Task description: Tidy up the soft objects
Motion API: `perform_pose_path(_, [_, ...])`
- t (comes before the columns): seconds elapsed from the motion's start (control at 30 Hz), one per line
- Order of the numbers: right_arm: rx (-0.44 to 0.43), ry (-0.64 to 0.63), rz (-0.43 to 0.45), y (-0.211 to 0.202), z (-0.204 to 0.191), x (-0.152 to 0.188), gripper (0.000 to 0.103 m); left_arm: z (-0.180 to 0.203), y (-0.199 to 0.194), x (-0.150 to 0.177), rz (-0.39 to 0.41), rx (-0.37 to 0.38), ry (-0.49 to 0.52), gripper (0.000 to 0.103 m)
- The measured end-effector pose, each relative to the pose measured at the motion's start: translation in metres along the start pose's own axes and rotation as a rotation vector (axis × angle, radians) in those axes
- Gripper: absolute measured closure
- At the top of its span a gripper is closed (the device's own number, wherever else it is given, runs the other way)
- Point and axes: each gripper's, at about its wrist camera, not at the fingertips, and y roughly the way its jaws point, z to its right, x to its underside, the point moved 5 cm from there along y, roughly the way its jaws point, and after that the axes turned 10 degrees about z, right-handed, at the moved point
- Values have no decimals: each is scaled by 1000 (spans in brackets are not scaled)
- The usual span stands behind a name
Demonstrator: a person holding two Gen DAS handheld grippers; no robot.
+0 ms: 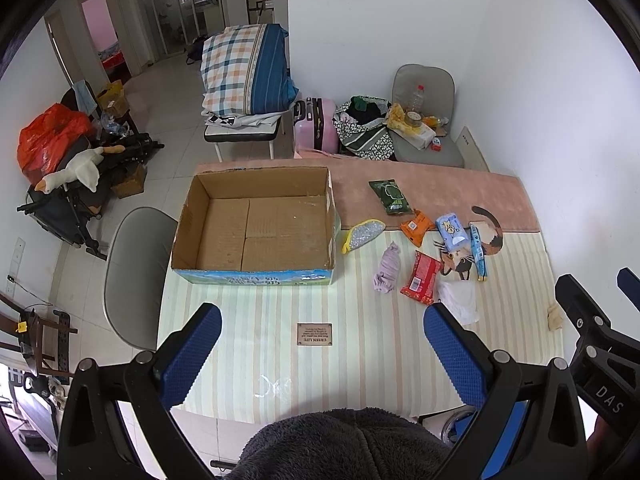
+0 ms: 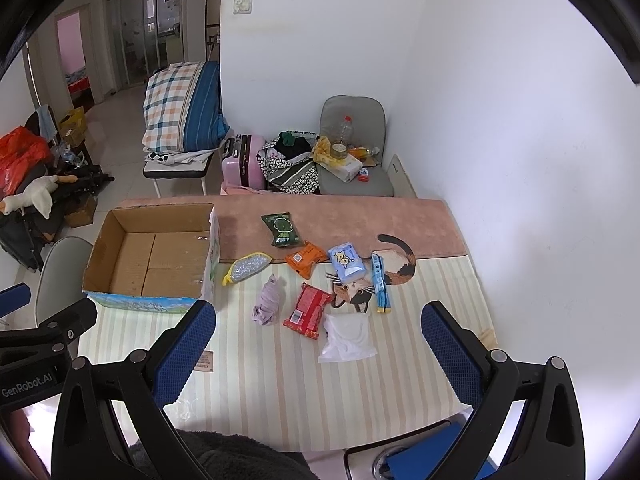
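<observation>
Above table (image 1: 280, 360) | left gripper (image 1: 322, 326), right gripper (image 2: 318, 322) agape (empty) | box (image 1: 256, 232) empty

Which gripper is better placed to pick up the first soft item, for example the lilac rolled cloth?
Probably the right gripper. It is open, and the lilac rolled cloth lies ahead of its fingers. The open left gripper faces the empty brown cardboard box, with the items off to its right.

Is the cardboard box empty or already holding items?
Empty: the cardboard box shows only its bare brown floor panels in both wrist views.
</observation>
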Motion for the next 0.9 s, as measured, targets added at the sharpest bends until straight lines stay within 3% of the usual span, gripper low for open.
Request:
perform_pose_path(0.63, [-6,28,-3,29,0,-1,0,-3,7,-2,-10,6,1,0])
perform_pose_path(0.77, [-6,84,-64,65,19,4,0,3,41,-11,-49,-2,29,0])
perform_pose_path(0.9, [-2,180,-205,134,58,26,0,21,111,-16,-134,2,72,0])
